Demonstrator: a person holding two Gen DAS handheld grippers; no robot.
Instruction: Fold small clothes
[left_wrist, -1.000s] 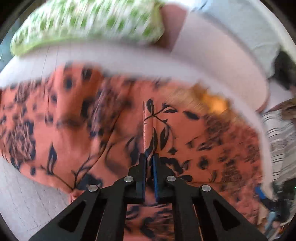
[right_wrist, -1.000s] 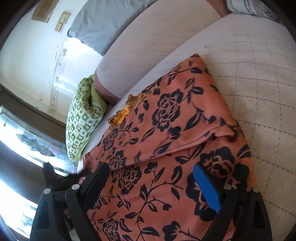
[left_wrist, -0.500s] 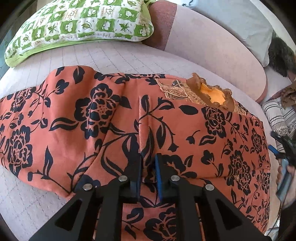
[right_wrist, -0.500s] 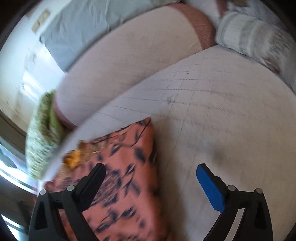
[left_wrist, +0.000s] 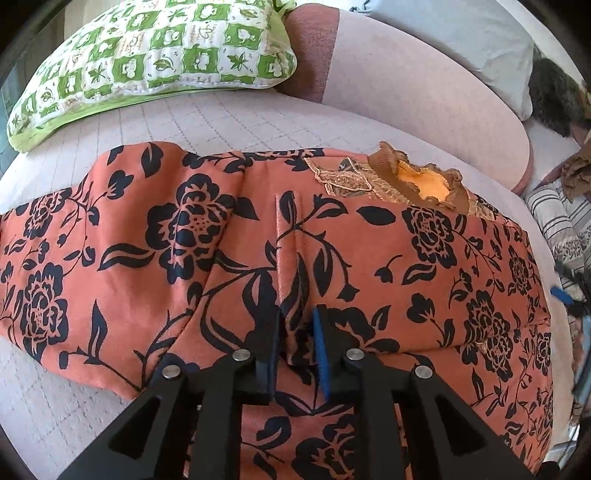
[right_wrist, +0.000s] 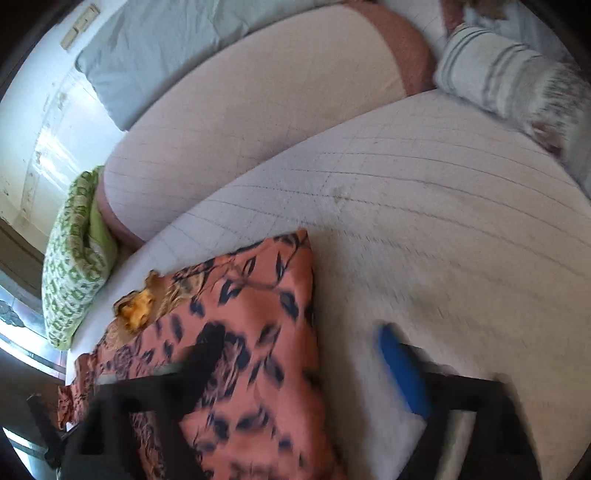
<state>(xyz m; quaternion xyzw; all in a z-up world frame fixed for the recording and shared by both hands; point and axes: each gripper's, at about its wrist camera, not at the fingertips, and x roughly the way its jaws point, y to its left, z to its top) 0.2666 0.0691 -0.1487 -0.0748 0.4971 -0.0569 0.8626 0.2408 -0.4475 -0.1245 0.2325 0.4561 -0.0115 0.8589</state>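
- Between the left tongs, slightly parted and just easing open, a pinched ridge of the orange floral garment stands, once folded
- Right tongs spread wide, empty; more folds remain

This is a home, probably a bedroom: a quilted bed with a long bolster, a green-and-white patterned pillow, a grey pillow against a worn white wall, and a striped cushion.
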